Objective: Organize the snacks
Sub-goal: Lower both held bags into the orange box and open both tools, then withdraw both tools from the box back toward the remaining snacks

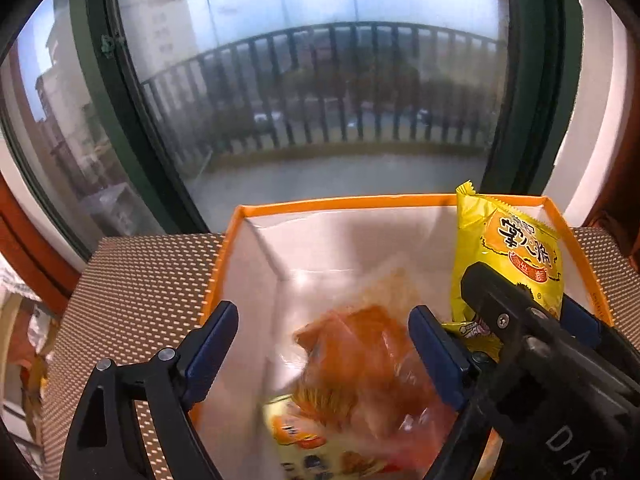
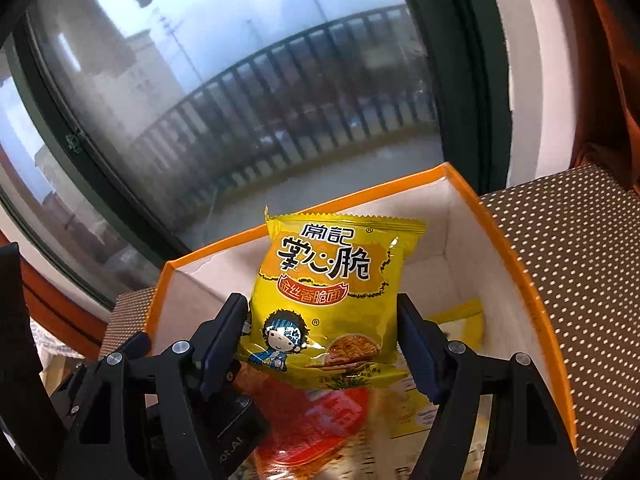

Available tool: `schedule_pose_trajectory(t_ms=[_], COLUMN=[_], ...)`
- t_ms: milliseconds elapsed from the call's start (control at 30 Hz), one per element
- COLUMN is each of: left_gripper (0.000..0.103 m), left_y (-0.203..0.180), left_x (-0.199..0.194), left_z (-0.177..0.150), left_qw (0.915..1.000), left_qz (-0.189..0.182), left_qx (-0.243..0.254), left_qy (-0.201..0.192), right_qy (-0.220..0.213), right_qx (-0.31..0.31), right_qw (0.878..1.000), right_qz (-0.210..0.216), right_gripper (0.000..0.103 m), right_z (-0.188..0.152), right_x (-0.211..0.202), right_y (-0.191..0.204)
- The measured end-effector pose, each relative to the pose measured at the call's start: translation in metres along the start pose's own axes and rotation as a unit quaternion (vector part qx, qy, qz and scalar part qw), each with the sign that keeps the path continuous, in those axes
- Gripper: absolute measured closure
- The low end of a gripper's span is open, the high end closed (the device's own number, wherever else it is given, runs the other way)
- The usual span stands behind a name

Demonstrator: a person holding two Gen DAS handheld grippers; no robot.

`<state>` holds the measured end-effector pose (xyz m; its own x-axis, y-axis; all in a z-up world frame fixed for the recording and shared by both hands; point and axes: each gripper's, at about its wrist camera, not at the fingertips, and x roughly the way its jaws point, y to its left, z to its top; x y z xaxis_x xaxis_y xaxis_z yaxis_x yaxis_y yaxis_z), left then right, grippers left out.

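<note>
Clamping yellow noodle packet [image 2: 324, 296], right gripper [image 2: 322, 332] over orange box [image 2: 516, 264]; left gripper [image 1: 322, 344] apart.

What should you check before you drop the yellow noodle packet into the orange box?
1. Yellow noodle snack packet is between the right gripper pads, which press its sides: ok.
2. Packet is over the open orange-rimmed box, inside its walls: ok.
3. Left gripper is open with no pad on anything: ok.
4. Orange snack packet below the left gripper has settled: cannot tell, it is blurred.
5. Room left in the box: ok, white walls show above the packets already inside.
6. Left gripper is clear of the drop path: cannot tell, the two grippers sit close together.
</note>
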<state>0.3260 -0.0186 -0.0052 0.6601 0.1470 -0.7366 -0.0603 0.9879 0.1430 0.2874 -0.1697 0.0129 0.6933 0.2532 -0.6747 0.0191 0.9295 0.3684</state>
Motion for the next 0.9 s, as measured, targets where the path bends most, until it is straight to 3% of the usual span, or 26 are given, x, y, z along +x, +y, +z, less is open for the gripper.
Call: schedule_pose_trajectory(t_ms=[100, 333, 567, 900], left_gripper=[0.015, 0.015, 0.012, 0.012], left_y=[0.001, 0.015, 0.019, 0.022], left_x=[-0.006, -0.015, -0.018, -0.034], left_z=[-0.008, -0.02, -0.022, -0.03], left_qw=[0.9996, 0.9991, 0.9994, 0.9994], left_qz=[0.023, 0.036, 0.018, -0.019], left_qx=[0.01, -0.008, -0.019, -0.015], left_qy=[-0.012, -0.019, -0.022, -0.025], right_qy=[0.001, -0.006, 0.016, 0.016], right_qx=[-0.015, -0.02, 0.031, -0.016], right_qw=[1.0, 1.0, 0.999, 1.0], right_qz=[0.004, 0.018, 0.034, -0.012], right_gripper=[0.027, 0.025, 0.012, 0.011], right_z=[-0.004, -0.015, -0.016, -0.022], right_x=[0.002, 0.01, 0.017, 0.003], right_y=[0.011, 0.026, 0.016, 0.026])
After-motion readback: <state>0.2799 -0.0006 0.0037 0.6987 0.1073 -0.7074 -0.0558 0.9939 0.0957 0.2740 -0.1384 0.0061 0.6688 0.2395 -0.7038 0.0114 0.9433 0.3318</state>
